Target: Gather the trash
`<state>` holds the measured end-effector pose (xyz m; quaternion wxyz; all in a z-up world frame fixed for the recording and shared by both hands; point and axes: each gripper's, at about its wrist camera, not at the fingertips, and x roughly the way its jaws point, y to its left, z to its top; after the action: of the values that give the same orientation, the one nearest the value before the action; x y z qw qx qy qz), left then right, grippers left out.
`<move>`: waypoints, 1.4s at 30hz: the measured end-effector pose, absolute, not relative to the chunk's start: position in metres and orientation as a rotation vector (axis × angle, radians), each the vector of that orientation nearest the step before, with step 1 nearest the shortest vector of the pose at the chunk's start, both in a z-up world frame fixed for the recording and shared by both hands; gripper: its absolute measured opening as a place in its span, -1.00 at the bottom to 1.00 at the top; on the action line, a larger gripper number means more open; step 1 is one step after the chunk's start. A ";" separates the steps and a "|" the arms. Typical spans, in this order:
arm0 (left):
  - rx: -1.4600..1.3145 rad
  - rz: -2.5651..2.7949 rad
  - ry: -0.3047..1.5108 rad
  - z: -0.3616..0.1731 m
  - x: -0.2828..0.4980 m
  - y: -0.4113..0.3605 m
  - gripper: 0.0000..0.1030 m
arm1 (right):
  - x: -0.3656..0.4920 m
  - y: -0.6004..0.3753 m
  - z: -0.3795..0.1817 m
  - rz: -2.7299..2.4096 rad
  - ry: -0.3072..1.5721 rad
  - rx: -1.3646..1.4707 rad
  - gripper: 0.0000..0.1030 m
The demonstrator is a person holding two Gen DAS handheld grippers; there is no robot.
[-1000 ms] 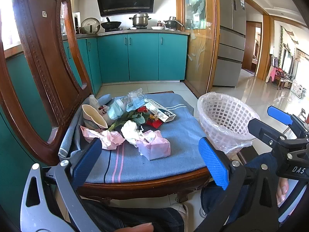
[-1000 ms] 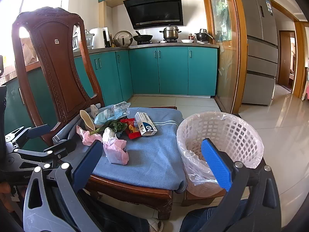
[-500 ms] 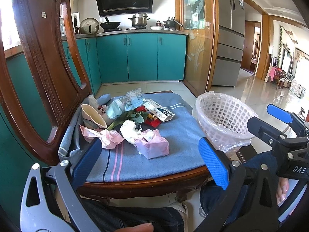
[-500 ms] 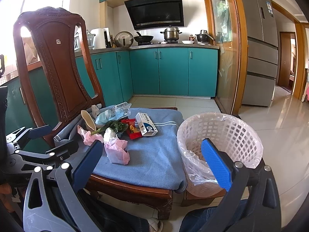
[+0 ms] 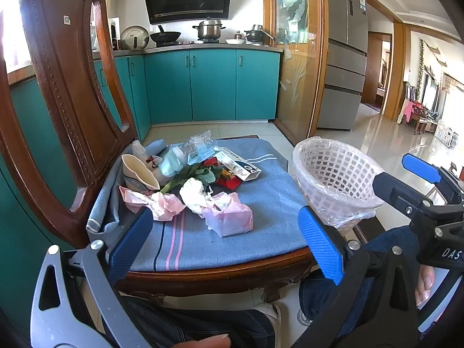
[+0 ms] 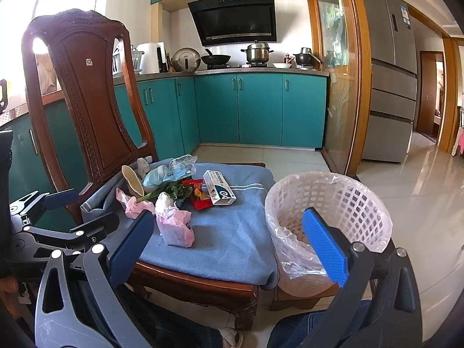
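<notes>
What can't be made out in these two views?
- Bottom of the white lattice plastic basket: the blue pad of the right claw covers it in the right wrist view.
- Print on the white cardboard box: too small.
- Items under the green leaves: buried.

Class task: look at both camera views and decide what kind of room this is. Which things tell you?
Most likely a home kitchen: teal cabinets under a counter, a steel pot on the stove below a range hood, and a tall fridge.

Left claw (image 5: 226,246) and right claw (image 6: 229,246) both gape wide, empty.
</notes>
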<state>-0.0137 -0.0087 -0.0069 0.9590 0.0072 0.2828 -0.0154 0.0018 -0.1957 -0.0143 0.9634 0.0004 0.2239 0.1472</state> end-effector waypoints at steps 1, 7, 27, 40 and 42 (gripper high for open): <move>0.014 -0.031 0.574 -0.007 -0.014 -0.008 0.94 | 0.001 -0.196 -0.014 0.297 0.452 0.001 0.94; 0.013 -0.032 0.574 -0.006 -0.012 -0.008 0.94 | 0.002 -0.196 -0.014 0.297 0.449 -0.003 0.94; 0.015 -0.034 0.579 -0.006 -0.012 -0.009 0.94 | 0.001 -0.195 -0.015 0.296 0.449 -0.004 0.94; 0.009 -0.010 0.589 -0.008 -0.010 -0.005 0.94 | 0.006 -0.195 -0.017 0.305 0.442 -0.004 0.94; 0.011 -0.008 0.593 -0.008 -0.007 -0.005 0.94 | 0.008 -0.194 -0.015 0.306 0.434 -0.011 0.94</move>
<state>-0.0071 -0.0045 -0.0083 0.9563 0.0055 0.2923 -0.0042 0.0079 -0.1938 -0.0148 0.9649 -0.0052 0.2147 0.1511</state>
